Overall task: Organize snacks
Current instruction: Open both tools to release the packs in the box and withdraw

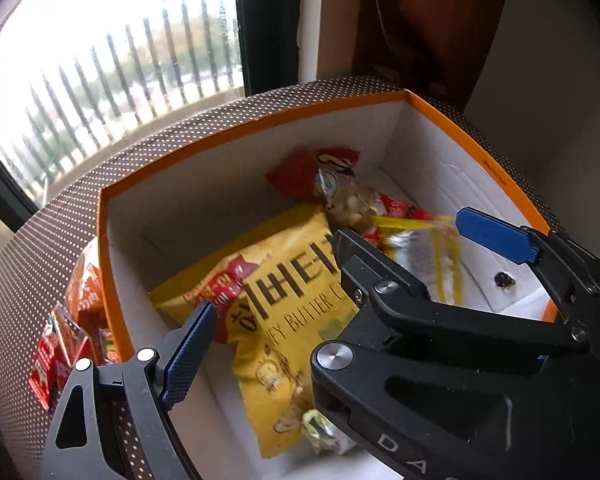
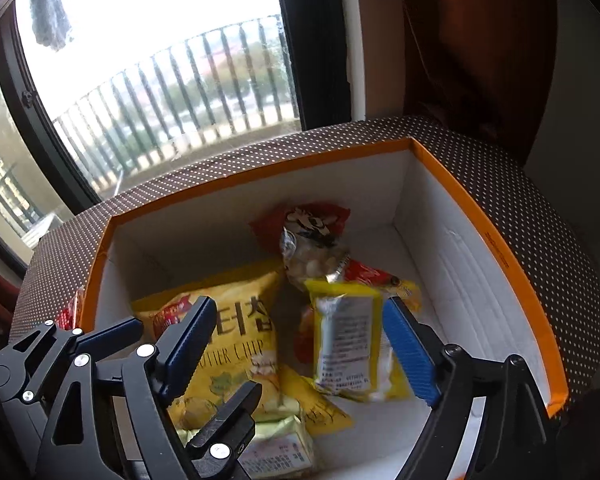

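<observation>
Snacks lie in the orange box, and the small yellow packet sits loose between the wide-apart fingers of your right hand-held gripper. Your left hand-held gripper is wide apart too, holding nothing. Next, I think, fetch the red packets outside the box. The box rests on a dotted surface by a window.

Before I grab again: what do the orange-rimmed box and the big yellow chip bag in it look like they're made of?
Orange-rimmed box: looks like stiff cardboard with a matte white inside; its walls stand straight, with flat, sharp corner folds and a thin cut rim.
Big yellow chip bag: seemingly thin plastic film with a printed, slightly glossy face; it is puffed, creased and crimped at the edge.
</observation>
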The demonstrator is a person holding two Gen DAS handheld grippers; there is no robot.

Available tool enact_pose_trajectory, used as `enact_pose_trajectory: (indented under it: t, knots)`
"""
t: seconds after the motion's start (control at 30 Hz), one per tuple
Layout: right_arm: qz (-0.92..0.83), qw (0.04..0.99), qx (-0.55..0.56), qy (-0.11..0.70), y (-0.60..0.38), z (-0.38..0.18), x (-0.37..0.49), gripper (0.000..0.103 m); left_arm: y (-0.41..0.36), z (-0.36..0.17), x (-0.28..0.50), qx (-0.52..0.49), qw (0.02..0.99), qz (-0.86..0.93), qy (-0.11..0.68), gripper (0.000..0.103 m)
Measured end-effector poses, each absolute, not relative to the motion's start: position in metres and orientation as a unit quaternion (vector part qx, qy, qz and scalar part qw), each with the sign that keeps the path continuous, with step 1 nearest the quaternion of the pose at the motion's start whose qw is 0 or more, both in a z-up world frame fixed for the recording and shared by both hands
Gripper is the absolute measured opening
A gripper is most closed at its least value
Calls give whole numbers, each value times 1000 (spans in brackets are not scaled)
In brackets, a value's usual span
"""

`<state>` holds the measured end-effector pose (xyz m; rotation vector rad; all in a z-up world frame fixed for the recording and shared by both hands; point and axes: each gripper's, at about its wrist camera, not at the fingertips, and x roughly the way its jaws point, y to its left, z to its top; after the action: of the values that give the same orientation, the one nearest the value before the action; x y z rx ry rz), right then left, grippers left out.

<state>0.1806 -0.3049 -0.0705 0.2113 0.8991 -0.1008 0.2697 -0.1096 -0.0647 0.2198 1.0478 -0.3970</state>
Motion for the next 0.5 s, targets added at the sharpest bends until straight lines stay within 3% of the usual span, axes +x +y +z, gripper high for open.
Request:
enact_pose_trajectory:
  t: [0.5]
  knots:
    - [-56,904,116,407,-295,-48,141,88,-93,-36,218,94,892,-167,408,89]
